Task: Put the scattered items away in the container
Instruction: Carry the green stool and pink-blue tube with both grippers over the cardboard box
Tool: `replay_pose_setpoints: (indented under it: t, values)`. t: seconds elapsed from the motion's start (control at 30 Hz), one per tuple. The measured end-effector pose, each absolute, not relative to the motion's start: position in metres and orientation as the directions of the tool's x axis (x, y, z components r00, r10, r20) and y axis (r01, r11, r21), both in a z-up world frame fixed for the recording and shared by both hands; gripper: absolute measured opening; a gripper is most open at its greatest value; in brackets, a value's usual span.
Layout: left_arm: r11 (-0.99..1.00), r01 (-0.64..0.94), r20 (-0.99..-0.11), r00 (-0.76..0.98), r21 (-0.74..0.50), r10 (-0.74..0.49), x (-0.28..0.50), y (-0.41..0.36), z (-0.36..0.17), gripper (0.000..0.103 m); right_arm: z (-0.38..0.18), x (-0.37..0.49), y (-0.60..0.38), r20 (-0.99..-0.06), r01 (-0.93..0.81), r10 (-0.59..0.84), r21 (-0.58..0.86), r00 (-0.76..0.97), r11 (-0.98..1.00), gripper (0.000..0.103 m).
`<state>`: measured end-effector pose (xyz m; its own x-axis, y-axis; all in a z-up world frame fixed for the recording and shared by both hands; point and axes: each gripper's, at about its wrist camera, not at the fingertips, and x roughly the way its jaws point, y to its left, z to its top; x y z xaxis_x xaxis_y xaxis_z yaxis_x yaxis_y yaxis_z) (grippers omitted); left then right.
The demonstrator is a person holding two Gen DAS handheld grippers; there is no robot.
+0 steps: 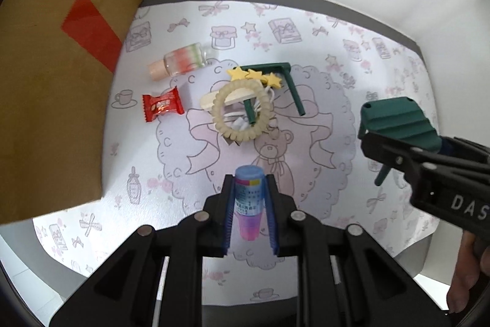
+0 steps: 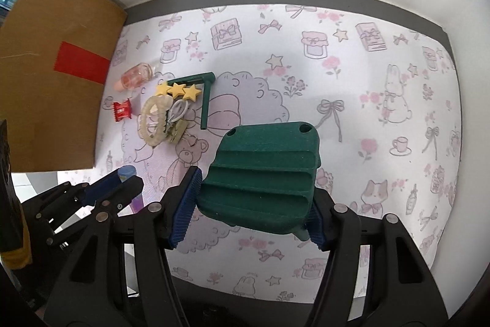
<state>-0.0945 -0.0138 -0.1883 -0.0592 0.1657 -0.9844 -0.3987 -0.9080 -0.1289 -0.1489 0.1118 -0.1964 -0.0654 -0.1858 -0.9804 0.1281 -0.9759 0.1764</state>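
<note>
Your left gripper (image 1: 249,204) is clamped on the blue-capped tube (image 1: 248,198), long axis pointing to 12 o'clock along the fingers. The cardboard box (image 1: 58,100) stands at about 10 o'clock from it, nearer this hand. Your right gripper (image 2: 248,201) grips the green ridged block (image 2: 263,176); its box (image 2: 52,75) lies farther, at 10 o'clock, past the pile on the tabletop (image 2: 382,66).
</note>
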Motion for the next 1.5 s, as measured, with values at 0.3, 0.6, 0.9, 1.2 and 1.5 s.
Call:
replay_pose_setpoints:
  t: [0.3,0.6,0.9,1.2,1.5]
  values:
    - [-0.911,-0.388,-0.969,-0.134,-0.142,0.209,-0.067,-0.025,-0.148,0.019,-0.156,-0.116,0.129,-0.968,0.126,-0.206,0.189,-0.140,-0.974,0.064]
    - [-0.905,-0.402,-0.946,-0.213,-0.143,0.244,-0.035,-0.027,-0.104,0.019,-0.120,-0.073,0.142,-0.951,0.141,-0.235,0.209,-0.200,-0.968,0.064]
    - [-0.902,-0.409,-0.931,-0.259,-0.136,0.257,-0.014,-0.021,-0.078,0.019,-0.093,-0.045,0.153,-0.936,0.143,-0.243,0.212,-0.254,-0.967,0.064]
    - [-0.906,-0.400,-0.907,-0.315,-0.140,0.280,-0.011,-0.020,-0.044,0.019,-0.060,-0.046,0.149,-0.910,0.161,-0.276,0.236,-0.310,-0.958,0.064]
    - [-0.925,-0.356,-0.868,-0.407,-0.135,0.284,-0.023,-0.038,-0.001,0.019,-0.022,-0.063,0.123,-0.885,0.239,-0.293,0.216,-0.361,-0.947,0.064]
